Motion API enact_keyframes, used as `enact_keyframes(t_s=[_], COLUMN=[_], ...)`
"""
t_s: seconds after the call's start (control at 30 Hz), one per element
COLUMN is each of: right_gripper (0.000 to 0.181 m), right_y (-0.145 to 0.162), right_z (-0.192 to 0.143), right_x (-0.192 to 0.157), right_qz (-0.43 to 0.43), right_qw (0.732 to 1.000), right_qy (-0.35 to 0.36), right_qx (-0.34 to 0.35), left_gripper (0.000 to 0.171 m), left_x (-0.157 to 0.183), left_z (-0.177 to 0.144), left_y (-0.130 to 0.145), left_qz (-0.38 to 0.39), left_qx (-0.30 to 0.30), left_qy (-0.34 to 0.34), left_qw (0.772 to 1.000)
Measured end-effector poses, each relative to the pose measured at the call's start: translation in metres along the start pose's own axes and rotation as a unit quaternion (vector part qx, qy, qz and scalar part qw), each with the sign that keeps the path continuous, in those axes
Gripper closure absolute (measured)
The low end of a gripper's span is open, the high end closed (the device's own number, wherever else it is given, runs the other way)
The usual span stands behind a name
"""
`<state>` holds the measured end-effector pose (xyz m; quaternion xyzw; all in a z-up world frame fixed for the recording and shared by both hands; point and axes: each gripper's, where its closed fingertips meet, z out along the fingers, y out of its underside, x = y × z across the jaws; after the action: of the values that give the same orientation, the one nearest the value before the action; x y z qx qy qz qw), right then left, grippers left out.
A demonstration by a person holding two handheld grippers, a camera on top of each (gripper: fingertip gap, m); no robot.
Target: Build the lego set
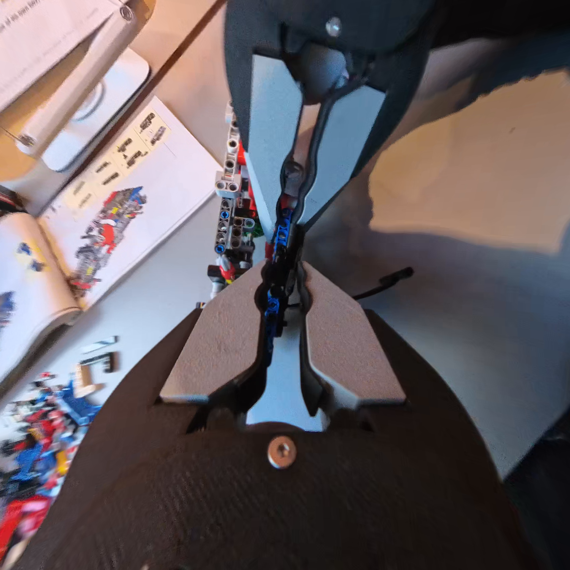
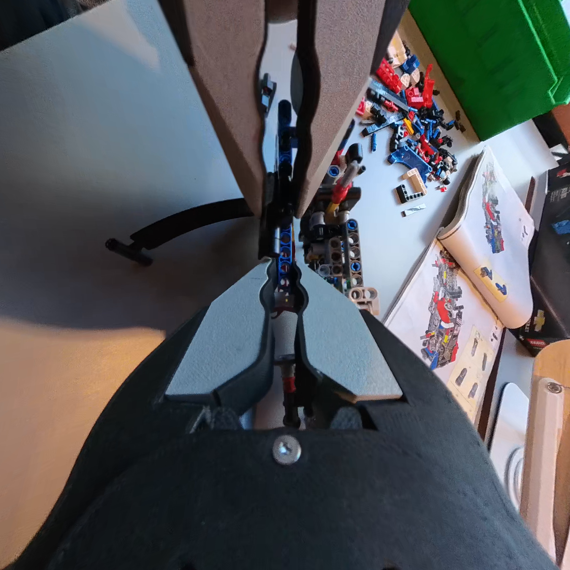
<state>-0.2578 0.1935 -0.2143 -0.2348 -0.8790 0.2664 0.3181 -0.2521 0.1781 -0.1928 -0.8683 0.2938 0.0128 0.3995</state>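
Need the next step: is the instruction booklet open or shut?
Open. The instruction booklet lies spread on the table, earlier pages curled back.

We see only slivers of the blue beam [image 1: 281, 234] between the two tools' closed fingers; the rest is covered by their pads. The loose bricks [image 1: 37, 431] at the left edge are smeared by blur and cut off, so we cannot name single pieces. The open manual [image 2: 456, 311] runs behind the right tool [image 2: 285, 277], its small diagrams unreadable. The green bin [image 2: 499, 55] is cropped by the far right corner.
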Motion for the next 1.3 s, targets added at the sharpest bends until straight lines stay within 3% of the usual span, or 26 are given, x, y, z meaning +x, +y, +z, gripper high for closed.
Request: enact_keyframes(t_s=[0.07, 0.2, 0.27, 0.33, 0.37, 0.53, 0.9, 1.3], right_gripper=[0.177, 0.177, 0.177, 0.177, 0.177, 0.177, 0.178, 0.177], right_y=[-0.001, 0.000, -0.001, -0.004, -0.005, -0.004, -0.005, -0.007], right_z=[0.000, 0.000, 0.001, 0.002, 0.002, 0.002, 0.003, 0.003], right_x=[0.000, 0.000, -0.002, -0.005, -0.006, -0.005, -0.007, -0.009], right_qz=[0.007, 0.005, 0.009, 0.004, 0.004, 0.011, 0.004, -0.004], right_qw=[1.000, 1.000, 1.000, 1.000, 1.000, 1.000, 1.000, 1.000], right_qy=[-0.001, 0.000, -0.006, -0.010, -0.011, -0.016, -0.008, -0.004], right_qx=[0.002, -0.008, -0.006, -0.004, -0.003, -0.001, -0.006, -0.010], left_gripper=[0.160, 0.159, 0.156, 0.164, 0.171, 0.160, 0.167, 0.169], left_x=[0.000, 0.000, -0.002, -0.001, 0.002, 0.004, 0.004, 0.007], left_z=[-0.001, -0.001, -0.006, -0.009, -0.007, -0.009, -0.008, -0.012], left_y=[-0.002, -0.003, -0.013, -0.018, -0.016, -0.015, -0.006, -0.004], left_qz=[-0.035, -0.016, -0.011, 0.010, 0.023, 0.012, 0.017, 0.185], left_qx=[0.012, 0.024, 0.059, 0.072, 0.068, 0.064, 0.038, 0.067], left_qy=[0.014, -0.008, -0.025, -0.041, -0.037, -0.040, -0.027, -0.108], left_qw=[0.999, 1.000, 0.998, 0.997, 0.997, 0.997, 0.999, 0.974])
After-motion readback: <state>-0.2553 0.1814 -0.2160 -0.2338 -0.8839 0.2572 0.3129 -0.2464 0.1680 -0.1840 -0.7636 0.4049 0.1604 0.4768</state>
